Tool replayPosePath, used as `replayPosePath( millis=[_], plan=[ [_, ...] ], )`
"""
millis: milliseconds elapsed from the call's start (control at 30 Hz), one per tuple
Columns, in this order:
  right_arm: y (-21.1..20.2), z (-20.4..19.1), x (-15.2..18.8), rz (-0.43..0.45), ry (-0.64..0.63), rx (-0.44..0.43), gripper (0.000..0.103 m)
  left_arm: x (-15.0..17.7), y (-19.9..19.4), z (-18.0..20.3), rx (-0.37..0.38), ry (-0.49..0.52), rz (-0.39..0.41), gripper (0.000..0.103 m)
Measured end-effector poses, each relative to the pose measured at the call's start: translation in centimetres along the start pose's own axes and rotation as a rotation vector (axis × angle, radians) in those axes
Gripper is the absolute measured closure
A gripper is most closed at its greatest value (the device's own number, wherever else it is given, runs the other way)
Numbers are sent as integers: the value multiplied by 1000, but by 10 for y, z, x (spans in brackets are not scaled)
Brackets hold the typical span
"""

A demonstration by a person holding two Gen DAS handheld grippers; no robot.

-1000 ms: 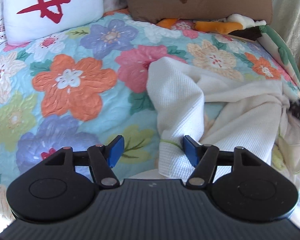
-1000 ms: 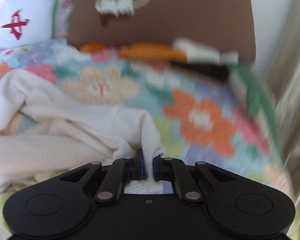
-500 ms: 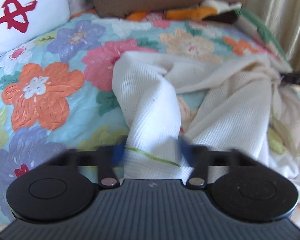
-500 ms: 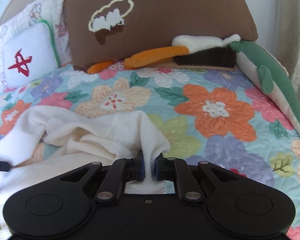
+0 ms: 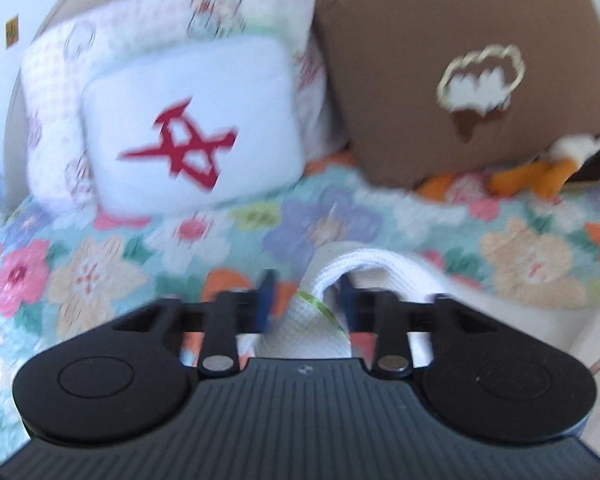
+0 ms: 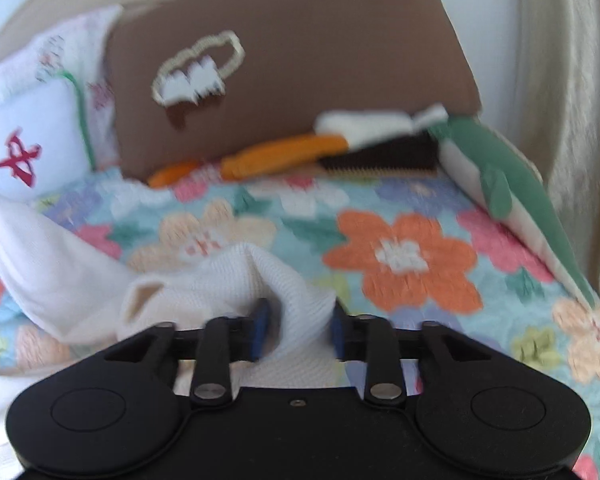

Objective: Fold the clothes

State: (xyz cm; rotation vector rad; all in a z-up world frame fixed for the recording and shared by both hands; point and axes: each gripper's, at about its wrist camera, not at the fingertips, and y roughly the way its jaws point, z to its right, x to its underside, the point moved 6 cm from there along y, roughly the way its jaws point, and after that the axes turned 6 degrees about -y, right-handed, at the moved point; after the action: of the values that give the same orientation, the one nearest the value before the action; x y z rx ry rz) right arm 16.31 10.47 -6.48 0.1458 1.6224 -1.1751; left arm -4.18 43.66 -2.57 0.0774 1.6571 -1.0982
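Both my claws stand part open around the white waffle-knit garment [image 6: 236,280]: left gripper [image 5: 304,306], right gripper [image 6: 296,330]. Neither grips; risk: cloth slips, fold collapses

A floral quilt [image 6: 400,256] in orange, pink, lilac and peach covers the bed. At its head a white cushion [image 5: 192,124] with a red mark leans against a pale patterned pillow [image 5: 236,4], and beside them stands a large brown cushion [image 6: 300,68] with a stitched cream outline. An orange plush toy [image 6: 284,154] lies at the brown cushion's foot, a green plush [image 6: 504,176] along the edge near a cream curtain [image 6: 572,100].
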Motion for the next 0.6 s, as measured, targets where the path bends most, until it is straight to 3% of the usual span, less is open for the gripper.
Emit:
replayPosePath(
  millis=[100,300,367,433,467,533,600],
  plan=[
    [-4,1,-1,-57,26,1,55,31,-4,-9,53,17,-81,44],
    [-44,-33,-17,-53,-99,-42,44,109,-41,-37,182,24,-253,36],
    [-59,-48,-23,-43,-99,-122,41,129,-53,-52,154,17,-267,34],
    [-68,-63,-23,-89,-29,-269,37,144,-64,-67,62,36,-248,29],
    [-69,-70,-21,-130,32,-352,37,149,-70,-73,55,44,-247,28],
    [-69,-86,-14,-187,130,-492,37,157,-80,-81,123,23,-264,28],
    [-68,-100,-8,-209,128,-523,37,163,-87,-85,197,-37,-275,25]
  ],
)
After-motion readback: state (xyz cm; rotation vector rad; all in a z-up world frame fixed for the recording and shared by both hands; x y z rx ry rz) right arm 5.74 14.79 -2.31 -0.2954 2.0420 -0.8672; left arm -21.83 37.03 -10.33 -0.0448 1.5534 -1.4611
